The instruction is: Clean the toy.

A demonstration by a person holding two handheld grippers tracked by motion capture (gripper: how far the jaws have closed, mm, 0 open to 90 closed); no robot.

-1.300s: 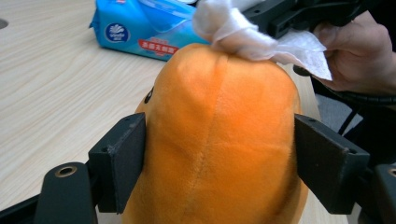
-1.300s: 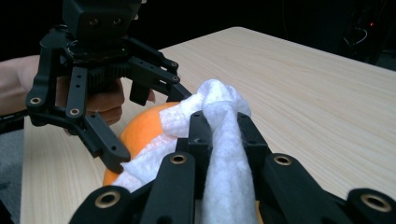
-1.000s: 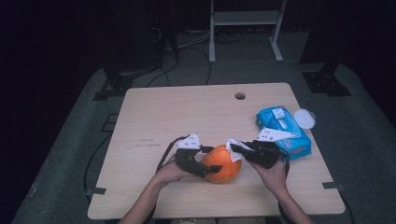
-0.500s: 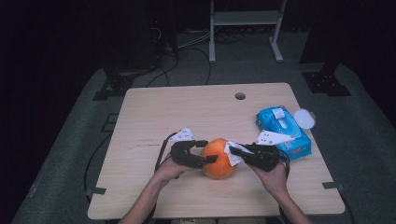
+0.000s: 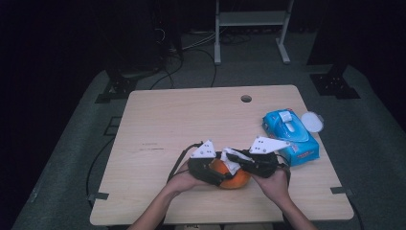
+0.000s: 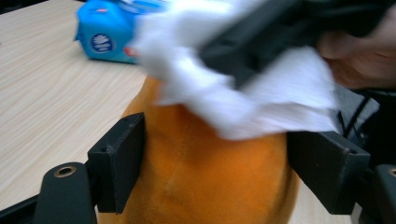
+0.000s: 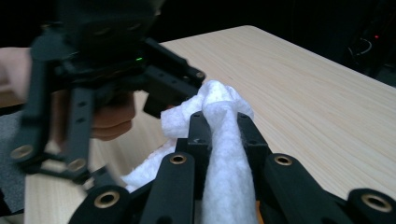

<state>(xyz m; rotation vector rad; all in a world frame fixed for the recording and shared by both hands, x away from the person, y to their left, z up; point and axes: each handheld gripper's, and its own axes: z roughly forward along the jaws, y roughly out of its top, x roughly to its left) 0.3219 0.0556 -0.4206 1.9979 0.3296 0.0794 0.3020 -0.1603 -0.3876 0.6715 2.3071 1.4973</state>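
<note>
A round orange ball (image 5: 235,179) rests near the table's front edge, and my left gripper (image 5: 218,172) is shut on it. In the left gripper view both black jaws press the sides of the orange ball (image 6: 205,172). My right gripper (image 5: 235,160) comes in from the right, shut on a crumpled white wipe (image 5: 232,157). The wipe (image 6: 280,102) lies over the top of the ball. In the right gripper view the wipe (image 7: 224,154) is pinched between my right gripper's (image 7: 223,121) jaws, with the left gripper (image 7: 116,79) blurred just beyond.
A blue pack of wipes (image 5: 290,135) lies at the table's right side, with a white round lid (image 5: 311,120) beside it. A cable hole (image 5: 246,98) sits near the far edge of the wooden table (image 5: 191,120). Dark floor, cables and a metal stand surround it.
The two grippers have drawn closer together. The right one has slid left with the wipe over the top of the ball. The ball has shifted slightly toward the front edge.
</note>
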